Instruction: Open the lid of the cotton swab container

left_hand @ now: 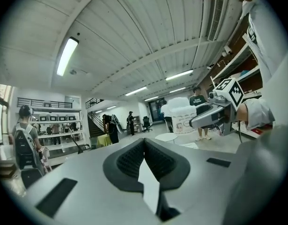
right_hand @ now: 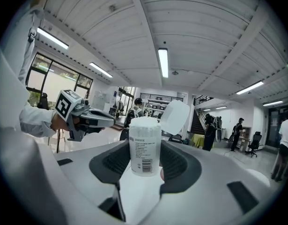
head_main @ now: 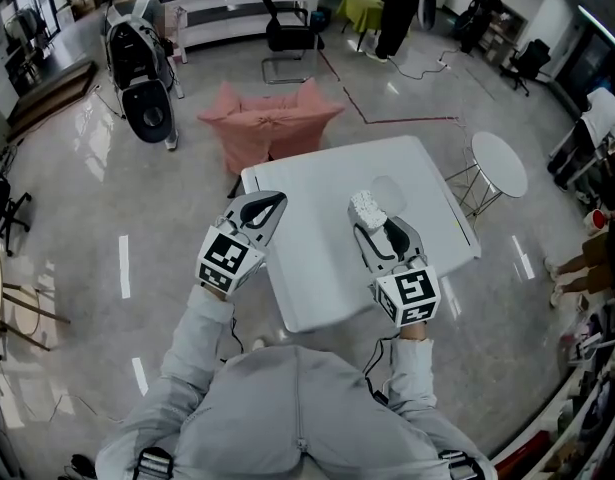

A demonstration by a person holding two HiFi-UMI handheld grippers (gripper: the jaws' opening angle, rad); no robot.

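Observation:
My right gripper holds the cotton swab container upright over the white table. In the right gripper view the container is a clear cylinder with a printed label, packed with white swabs. Both pads press its sides, and its translucent lid stands flipped open at the upper right. My left gripper hovers to the container's left, apart from it. Its jaws meet with nothing between them in the left gripper view. The same view shows the right gripper and the container off to the right.
Past the table's far edge stands a pink cloth-covered seat. To its right is a small round white table, and a black chair sits further back. People stand at the room's far side.

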